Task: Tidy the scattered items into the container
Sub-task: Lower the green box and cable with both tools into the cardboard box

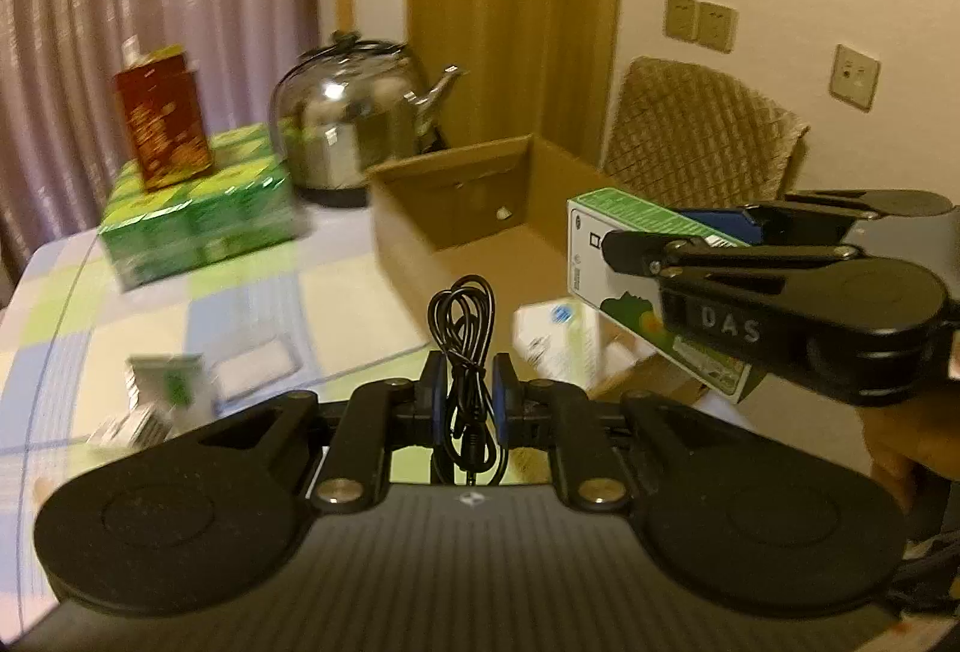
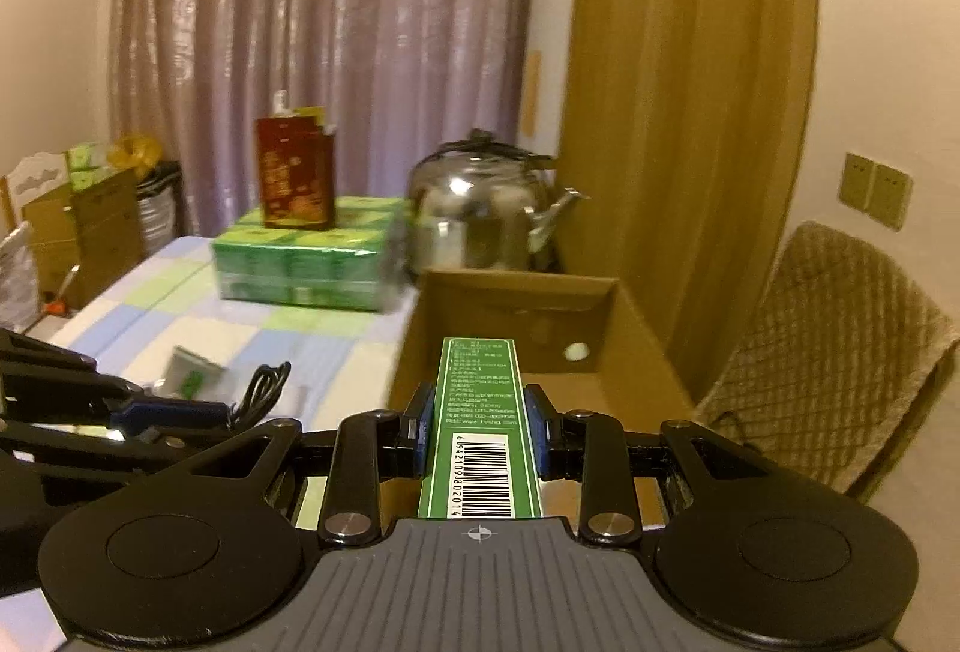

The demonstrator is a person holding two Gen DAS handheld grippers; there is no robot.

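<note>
While the left gripper [image 1: 469, 400] jaws pinch the black cable [image 1: 463, 346], the right gripper [image 2: 477, 427] jaws clamp the green box [image 2: 479, 430]

At my twelve o'clock the cardboard box [image 2: 630, 316] looks matt brown and plain. The carton [image 2: 479, 430] I hold is smooth printed card, slightly glossy. The coiled cable [image 1: 465, 352] has a black, shiny plastic skin. At eleven o'clock the kettle [image 2: 480, 208] is polished metal, mirror-bright. The green pack [image 1: 198, 214] under the red box [image 1: 162, 123] gleams like shrink-wrap film. The tablecloth [image 1: 252, 292] looks sleek and checked. At two o'clock the chair cover [image 2: 840, 340] is rough quilted cloth.
</note>
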